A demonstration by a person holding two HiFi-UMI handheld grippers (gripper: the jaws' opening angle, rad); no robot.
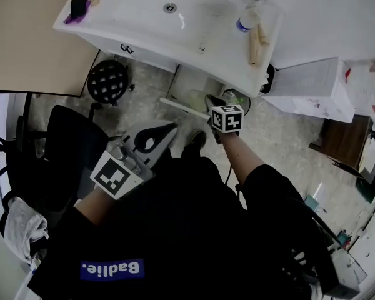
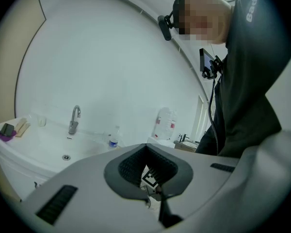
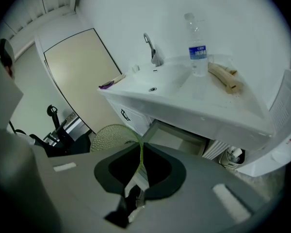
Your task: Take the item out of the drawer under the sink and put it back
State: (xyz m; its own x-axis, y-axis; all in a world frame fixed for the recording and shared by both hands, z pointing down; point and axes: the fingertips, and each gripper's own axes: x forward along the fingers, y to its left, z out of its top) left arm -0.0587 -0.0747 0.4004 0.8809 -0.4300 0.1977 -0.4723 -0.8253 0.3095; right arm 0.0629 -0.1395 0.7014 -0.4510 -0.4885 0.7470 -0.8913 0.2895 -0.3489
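The right gripper [image 3: 141, 152] clamps the rim of a pale green perforated round strainer [image 3: 106, 137] near the open white under-sink drawer [image 3: 179, 136]. The left gripper [image 2: 146, 149] is closed and empty.

Black top [image 1: 194, 230], blue chest label [image 1: 112, 269]

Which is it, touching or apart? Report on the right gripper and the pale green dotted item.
Touching. The right gripper view shows the right gripper with its jaws closed on the thin edge of the green dotted item, with no gap visible.
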